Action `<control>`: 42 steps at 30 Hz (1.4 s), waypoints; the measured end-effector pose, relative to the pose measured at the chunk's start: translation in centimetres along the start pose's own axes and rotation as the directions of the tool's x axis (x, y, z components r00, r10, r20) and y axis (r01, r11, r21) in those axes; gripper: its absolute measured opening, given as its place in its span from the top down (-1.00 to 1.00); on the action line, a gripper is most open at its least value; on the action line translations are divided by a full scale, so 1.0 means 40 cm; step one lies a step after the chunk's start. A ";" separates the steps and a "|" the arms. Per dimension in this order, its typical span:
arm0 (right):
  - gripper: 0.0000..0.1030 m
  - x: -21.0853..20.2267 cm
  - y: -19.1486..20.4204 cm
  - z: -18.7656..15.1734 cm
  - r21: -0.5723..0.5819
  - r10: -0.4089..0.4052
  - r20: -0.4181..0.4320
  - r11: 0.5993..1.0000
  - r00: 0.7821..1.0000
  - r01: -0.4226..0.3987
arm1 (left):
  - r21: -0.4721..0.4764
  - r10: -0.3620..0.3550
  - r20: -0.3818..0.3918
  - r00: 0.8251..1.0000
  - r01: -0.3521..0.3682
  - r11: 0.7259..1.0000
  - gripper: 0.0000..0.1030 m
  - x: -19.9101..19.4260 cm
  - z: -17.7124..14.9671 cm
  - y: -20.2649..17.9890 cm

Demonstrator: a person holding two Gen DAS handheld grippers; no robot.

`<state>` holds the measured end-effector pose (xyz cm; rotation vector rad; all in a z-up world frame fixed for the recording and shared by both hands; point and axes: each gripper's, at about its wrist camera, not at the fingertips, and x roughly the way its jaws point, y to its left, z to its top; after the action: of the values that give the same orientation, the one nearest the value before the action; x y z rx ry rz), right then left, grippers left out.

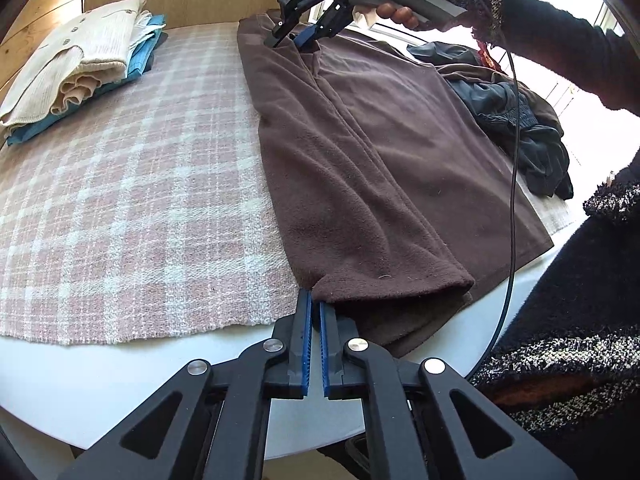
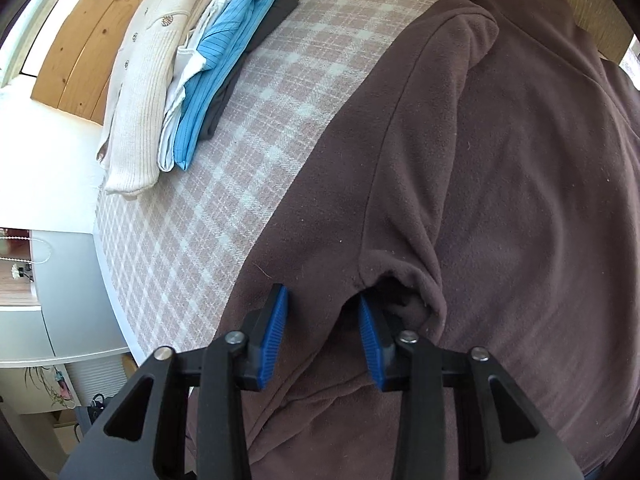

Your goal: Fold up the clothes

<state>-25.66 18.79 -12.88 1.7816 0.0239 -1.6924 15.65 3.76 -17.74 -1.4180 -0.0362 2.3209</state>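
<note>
While the brown fleece point(image 1: 372, 168) lies lengthwise on the plaid cloth point(image 1: 132, 200), the left gripper point(image 1: 315, 304) sits at its near hem corner, jaws nearly closed — whether fabric is pinched cannot be told. The right gripper point(image 2: 322, 312), released with jaws wide apart, hovers over the far end by a folded-in sleeve point(image 2: 404, 184). Left of the fleece the cloth is bare up to a folded stack point(image 1: 80, 68); dark clothes point(image 1: 520, 128) crowd its right edge.

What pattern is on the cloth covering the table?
A pink-and-white plaid, on the table cloth; it shows best in the left wrist view.
</note>
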 end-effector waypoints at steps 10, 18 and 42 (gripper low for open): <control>0.81 -0.017 -0.025 0.008 -0.004 -0.036 0.049 0.999 0.998 0.036 | -0.069 -0.032 0.062 0.998 0.036 0.997 0.96 -0.122 -0.032 -0.015; 0.68 -0.009 -0.011 0.013 -0.043 -0.073 0.009 0.996 0.997 0.073 | -0.087 0.013 -0.068 0.998 -0.019 0.996 0.97 -0.074 -0.084 0.004; 0.49 -0.192 0.021 0.099 -0.239 -0.155 0.306 0.943 0.939 0.233 | 0.011 -0.038 -0.015 0.999 0.038 0.999 0.95 -0.045 0.146 -0.087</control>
<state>-29.99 19.54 -5.38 1.3585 0.3038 -1.9678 12.54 7.40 -12.60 -1.4169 -0.0455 2.2761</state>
